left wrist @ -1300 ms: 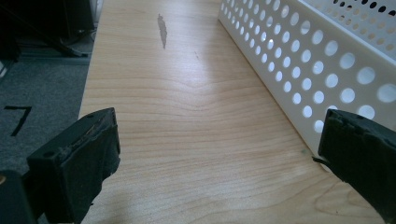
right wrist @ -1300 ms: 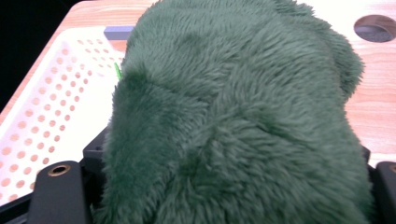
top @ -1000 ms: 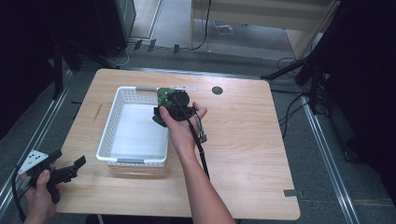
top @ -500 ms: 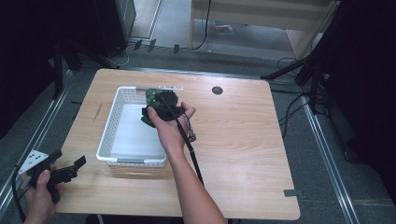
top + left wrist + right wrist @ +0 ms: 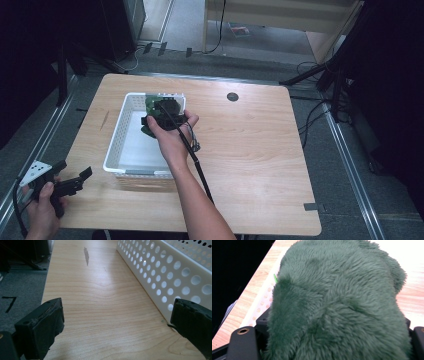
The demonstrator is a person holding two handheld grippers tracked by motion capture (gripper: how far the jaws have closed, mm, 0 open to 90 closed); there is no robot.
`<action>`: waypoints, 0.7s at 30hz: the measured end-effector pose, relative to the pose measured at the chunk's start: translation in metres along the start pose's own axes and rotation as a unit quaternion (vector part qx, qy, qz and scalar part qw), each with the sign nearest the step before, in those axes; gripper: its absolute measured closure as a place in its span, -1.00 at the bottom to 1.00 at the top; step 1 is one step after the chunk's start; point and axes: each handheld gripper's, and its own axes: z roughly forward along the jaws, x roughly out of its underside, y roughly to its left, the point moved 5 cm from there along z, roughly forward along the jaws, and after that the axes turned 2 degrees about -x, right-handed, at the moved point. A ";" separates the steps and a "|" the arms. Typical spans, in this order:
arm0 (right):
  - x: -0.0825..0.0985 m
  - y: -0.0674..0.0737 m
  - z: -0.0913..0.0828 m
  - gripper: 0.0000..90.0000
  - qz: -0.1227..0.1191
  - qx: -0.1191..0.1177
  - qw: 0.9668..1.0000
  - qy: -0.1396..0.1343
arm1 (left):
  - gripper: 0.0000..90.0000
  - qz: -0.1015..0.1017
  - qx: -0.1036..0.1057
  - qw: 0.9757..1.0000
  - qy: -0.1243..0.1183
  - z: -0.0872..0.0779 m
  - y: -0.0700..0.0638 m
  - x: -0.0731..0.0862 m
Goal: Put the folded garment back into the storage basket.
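One white perforated basket point(image 5: 125, 150) sits left of centre on one wooden table point(image 5: 260, 165). Right gripper point(image 5: 162, 116) pinches one green plush toy point(image 5: 337, 305) above the basket's upper right corner. Left gripper point(image 5: 75, 181), lower left, jaws spread, empty.

Surface point(image 5: 100, 315): light wood, visible grain, smooth w/ soft sheen, one dark streak near far end. Basket point(image 5: 160, 277): white plastic, smooth, slightly glossy, walls perforated w/ round holes. Plush toy point(image 5: 337, 305): dark green fabric, thick fuzzy pile, matt. Left tool point(image 5: 112, 322): black matt plastic body; pads point(image 5: 42, 327) look like rough, worn dark rubber or foam. Floor point(image 5: 330, 165): grey, matt, carpet-like.
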 end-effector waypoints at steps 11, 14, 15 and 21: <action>0.016 0.021 0.022 -0.55 -0.003 -0.011 1.000 0.019 | -1.00 0.002 -0.001 1.000 0.001 0.000 0.000 0.000; 0.021 0.026 0.030 -0.56 -0.006 -0.011 1.000 0.026 | -1.00 0.003 -0.001 1.000 0.001 0.000 -0.001 0.000; 0.023 0.028 0.032 -0.57 -0.006 -0.013 0.999 0.029 | -1.00 0.004 -0.002 1.000 0.000 0.000 -0.001 0.000; 0.031 0.030 0.048 -0.60 -0.005 -0.003 0.999 0.049 | -1.00 0.004 -0.002 1.000 0.000 0.000 -0.001 0.000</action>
